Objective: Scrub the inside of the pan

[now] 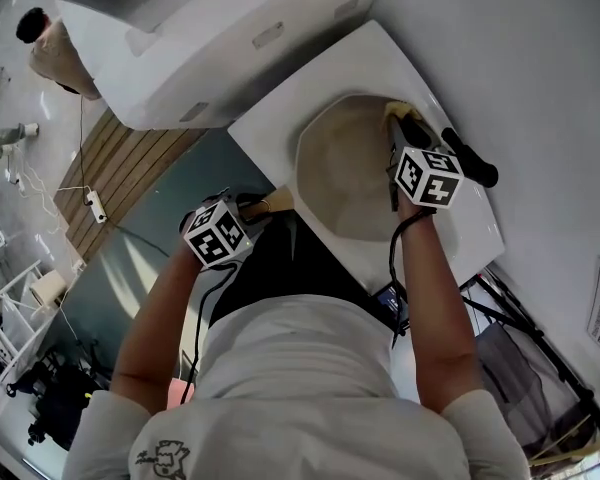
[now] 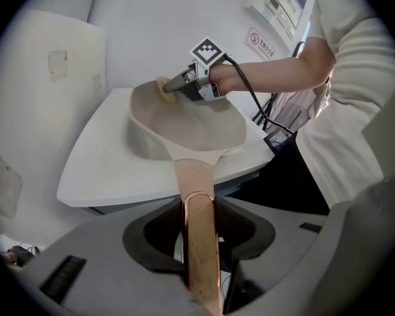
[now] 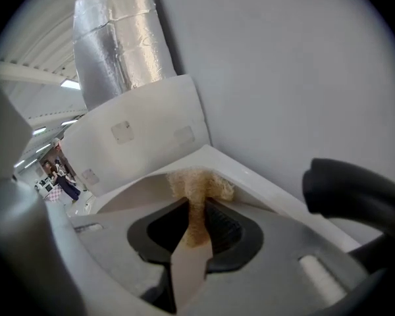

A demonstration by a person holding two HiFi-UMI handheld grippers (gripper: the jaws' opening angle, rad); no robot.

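Beige pan (image 1: 345, 173) sits in the middle of the white tabletop (image 1: 360, 58), its wooden handle (image 2: 201, 242) jutting past the near edge, where the left tool (image 1: 265, 206) is clamped on it. The right tool (image 3: 196, 226) is closed on a yellowish scrubbing pad (image 3: 197, 186), which is pressed against the pan's inner wall on the side towards the tabletop's far edge.

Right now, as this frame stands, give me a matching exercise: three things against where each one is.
Things:
1. pan handle
2. sponge
3. pan

Places:
A. sitting on the white counter
B. clamped in the right gripper, at the pan's far rim
C. clamped in the left gripper

Pairs: 1-C; 2-B; 3-A
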